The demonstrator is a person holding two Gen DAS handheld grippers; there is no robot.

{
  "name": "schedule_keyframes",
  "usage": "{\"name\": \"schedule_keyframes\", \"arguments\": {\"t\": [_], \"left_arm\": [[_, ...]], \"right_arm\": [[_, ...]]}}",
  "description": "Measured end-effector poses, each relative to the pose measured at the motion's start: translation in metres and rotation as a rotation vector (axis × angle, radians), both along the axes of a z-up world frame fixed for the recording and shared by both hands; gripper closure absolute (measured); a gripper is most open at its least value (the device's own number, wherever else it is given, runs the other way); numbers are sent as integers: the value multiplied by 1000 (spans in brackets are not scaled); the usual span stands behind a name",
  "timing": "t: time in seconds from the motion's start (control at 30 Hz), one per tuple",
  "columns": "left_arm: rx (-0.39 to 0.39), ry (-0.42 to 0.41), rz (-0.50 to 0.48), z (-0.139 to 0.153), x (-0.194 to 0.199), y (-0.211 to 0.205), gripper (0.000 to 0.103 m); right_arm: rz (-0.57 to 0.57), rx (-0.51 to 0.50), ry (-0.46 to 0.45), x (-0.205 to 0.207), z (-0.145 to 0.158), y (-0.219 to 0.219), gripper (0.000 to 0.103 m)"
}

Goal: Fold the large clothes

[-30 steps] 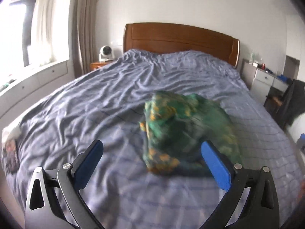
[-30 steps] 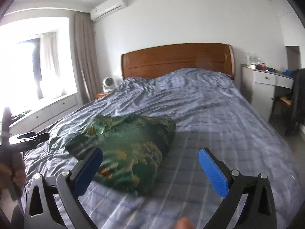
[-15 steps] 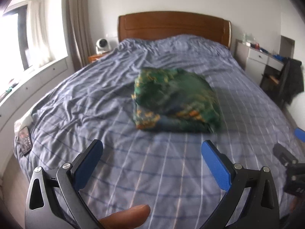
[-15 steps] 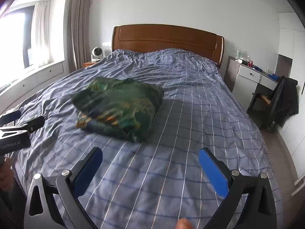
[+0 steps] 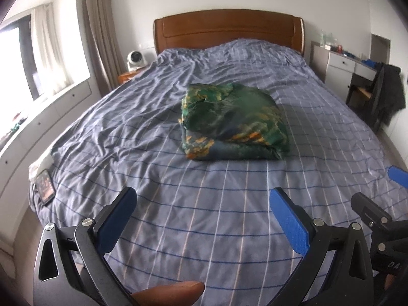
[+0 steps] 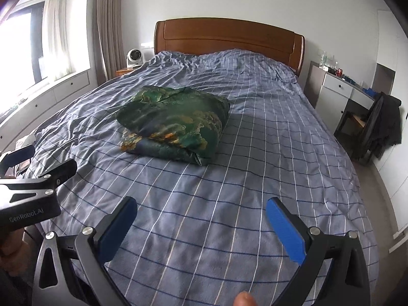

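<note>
Garment: green patterned garment (image 5: 233,121) lies folded in a compact bundle mid-bed on the checked bedcover (image 5: 204,204).
Left gripper (image 5: 202,215): jaws spread wide, empty, near the foot of the bed.
Right gripper (image 6: 201,220): likewise spread, empty.
Judgement: fold appears finished; withdraw cleanly without snagging the bundle.

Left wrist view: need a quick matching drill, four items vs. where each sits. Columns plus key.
Items:
1. green garment
2. phone
3. small fan
4. dark jacket

Places:
A. draped over a chair at the desk, right of the bed
B. on the nightstand, left of the headboard
C. folded, mid-bed on the checked cover
D. bed's near left edge

Pairs: 1-C, 2-D, 3-B, 4-A
</note>
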State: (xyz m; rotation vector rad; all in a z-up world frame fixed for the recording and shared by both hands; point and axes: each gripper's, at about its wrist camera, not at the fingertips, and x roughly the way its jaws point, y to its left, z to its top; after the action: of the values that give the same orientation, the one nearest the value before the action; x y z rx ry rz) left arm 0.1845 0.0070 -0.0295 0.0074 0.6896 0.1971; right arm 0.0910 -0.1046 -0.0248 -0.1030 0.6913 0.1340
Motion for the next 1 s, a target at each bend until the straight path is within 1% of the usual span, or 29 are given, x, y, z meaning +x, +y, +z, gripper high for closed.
{"name": "schedule_keyframes", "arguments": {"t": [0.17,0.57,1.0], "left_arm": [[5,-7,7,6,-4,1,0],[-12,-6,52,13,-12,8,0],[-12,-24,64,18,-18,10,0]], "right_arm": [[5,-3,-4,-6,7,4,0],[32,-19,-28,-20,25,13,0],[53,-24,-34,-25,30,20,0]]}}
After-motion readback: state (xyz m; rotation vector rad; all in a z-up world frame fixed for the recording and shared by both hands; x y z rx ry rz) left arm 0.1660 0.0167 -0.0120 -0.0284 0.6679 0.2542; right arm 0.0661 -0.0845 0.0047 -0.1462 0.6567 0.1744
